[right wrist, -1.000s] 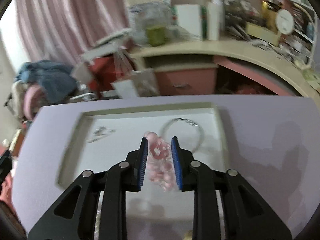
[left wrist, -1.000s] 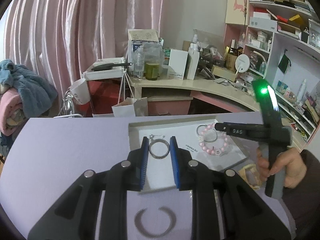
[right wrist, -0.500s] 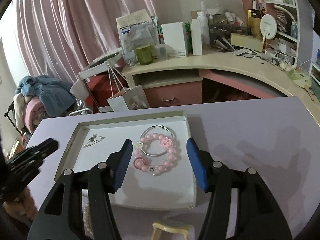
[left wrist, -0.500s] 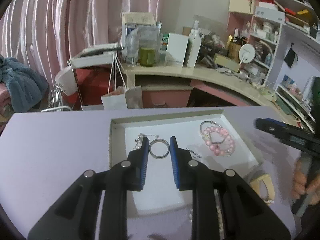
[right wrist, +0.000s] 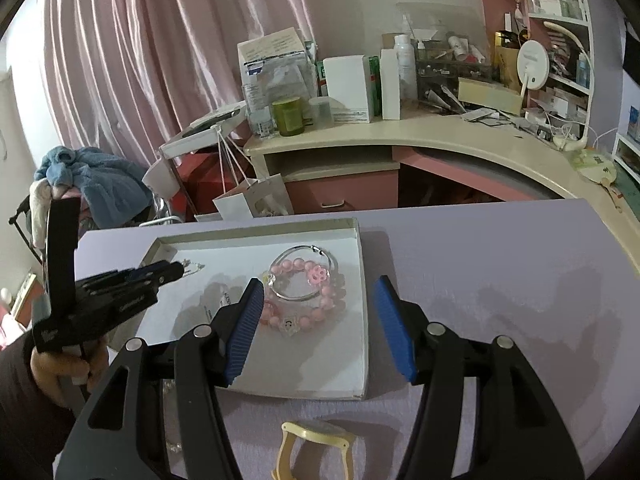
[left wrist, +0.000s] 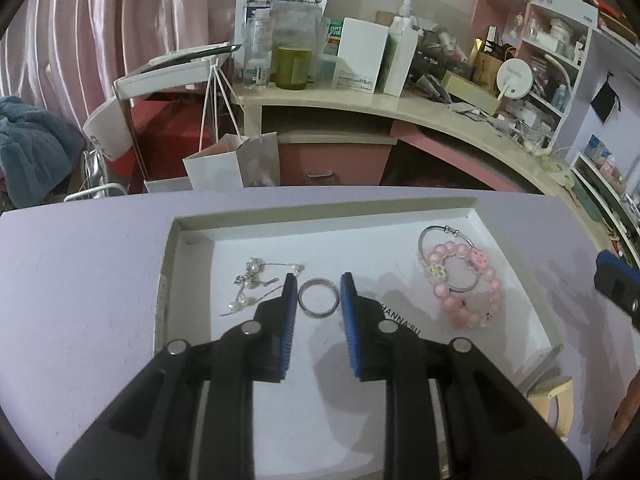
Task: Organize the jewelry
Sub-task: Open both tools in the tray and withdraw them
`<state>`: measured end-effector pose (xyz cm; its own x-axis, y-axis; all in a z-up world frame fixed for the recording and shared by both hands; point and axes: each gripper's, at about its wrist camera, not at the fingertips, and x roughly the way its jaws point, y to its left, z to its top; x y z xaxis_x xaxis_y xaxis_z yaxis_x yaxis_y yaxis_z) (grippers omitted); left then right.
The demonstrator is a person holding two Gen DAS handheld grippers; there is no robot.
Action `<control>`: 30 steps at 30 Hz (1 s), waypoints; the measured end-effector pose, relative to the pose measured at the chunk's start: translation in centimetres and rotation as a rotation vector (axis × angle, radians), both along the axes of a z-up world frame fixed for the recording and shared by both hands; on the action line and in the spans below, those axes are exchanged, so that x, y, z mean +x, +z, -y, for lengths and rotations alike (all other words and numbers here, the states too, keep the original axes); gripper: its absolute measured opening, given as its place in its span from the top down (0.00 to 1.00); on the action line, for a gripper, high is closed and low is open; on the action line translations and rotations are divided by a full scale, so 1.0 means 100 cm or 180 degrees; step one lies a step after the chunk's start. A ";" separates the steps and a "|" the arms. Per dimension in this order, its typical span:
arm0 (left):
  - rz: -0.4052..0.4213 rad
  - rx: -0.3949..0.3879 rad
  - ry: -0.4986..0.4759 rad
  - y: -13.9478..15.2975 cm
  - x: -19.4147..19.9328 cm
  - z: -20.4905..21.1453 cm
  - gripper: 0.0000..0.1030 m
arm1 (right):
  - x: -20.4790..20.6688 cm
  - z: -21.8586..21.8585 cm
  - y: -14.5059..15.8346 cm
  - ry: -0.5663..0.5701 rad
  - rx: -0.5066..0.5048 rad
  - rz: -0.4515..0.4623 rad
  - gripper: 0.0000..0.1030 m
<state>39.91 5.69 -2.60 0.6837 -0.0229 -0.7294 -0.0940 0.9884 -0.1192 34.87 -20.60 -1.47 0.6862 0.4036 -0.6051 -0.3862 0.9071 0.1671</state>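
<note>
The shallow white tray (left wrist: 168, 280) lies on the lilac counter (left wrist: 80, 280), its long axis across the frame. A metal ring (left wrist: 319, 297) lies flat at frame centre between the pads of the left hand-held gripper (left wrist: 319, 292), whose jaws have just been opening and no longer pinch it. The right hand-held gripper (right wrist: 318, 292) stands apart over the pink bead bracelet (right wrist: 304, 300), which it has let go into the tray since a second ago.

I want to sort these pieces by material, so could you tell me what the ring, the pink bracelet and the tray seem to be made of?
The ring looks like polished silver-toned metal: grey, with a bright sheen. The pink bracelet seems to be glossy, slightly translucent beads, glass or plastic; I cannot tell which. The tray looks like matte white cardboard, with thin folded walls and a raw greyish edge.
</note>
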 end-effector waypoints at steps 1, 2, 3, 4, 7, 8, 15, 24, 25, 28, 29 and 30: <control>0.0028 -0.0003 0.0004 0.003 -0.002 -0.001 0.59 | -0.002 0.000 0.000 0.0006 -0.0009 0.0009 0.42; 0.0082 0.0005 0.0024 0.007 -0.007 -0.002 0.52 | -0.005 0.001 0.001 0.0010 -0.0020 0.0027 0.42; 0.0124 0.0010 0.0036 0.012 -0.011 -0.004 0.52 | -0.008 0.002 0.002 0.0013 -0.0027 0.0050 0.42; 0.0154 0.0009 0.0050 0.017 -0.016 -0.007 0.52 | -0.011 0.003 0.004 0.0015 -0.0027 0.0071 0.42; 0.0210 -0.0026 0.0110 0.030 -0.029 -0.016 0.51 | -0.023 0.007 0.009 0.0026 0.0010 0.0100 0.42; 0.0242 -0.0018 0.0134 0.035 -0.038 -0.019 0.50 | -0.027 0.008 0.010 0.0035 0.0026 0.0107 0.42; 0.0481 0.0071 0.0259 0.066 -0.109 -0.036 0.42 | -0.077 0.000 0.013 0.0188 -0.0084 0.0248 0.42; 0.0763 0.0032 0.0477 0.082 -0.223 -0.055 0.20 | -0.140 -0.019 -0.015 0.0431 -0.0198 0.0148 0.43; 0.0780 0.0018 0.0492 0.082 -0.232 -0.057 0.19 | -0.145 -0.021 -0.019 0.0448 -0.0217 0.0124 0.43; 0.0849 0.0012 0.0544 0.085 -0.263 -0.060 0.16 | -0.158 -0.032 -0.039 0.0513 -0.0314 -0.0020 0.46; 0.0868 0.0018 0.0561 0.086 -0.270 -0.061 0.16 | -0.160 -0.035 -0.044 0.0521 -0.0362 -0.0058 0.48; 0.0882 0.0024 0.0570 0.086 -0.277 -0.060 0.16 | -0.162 -0.040 -0.053 0.0533 -0.0423 -0.0114 0.49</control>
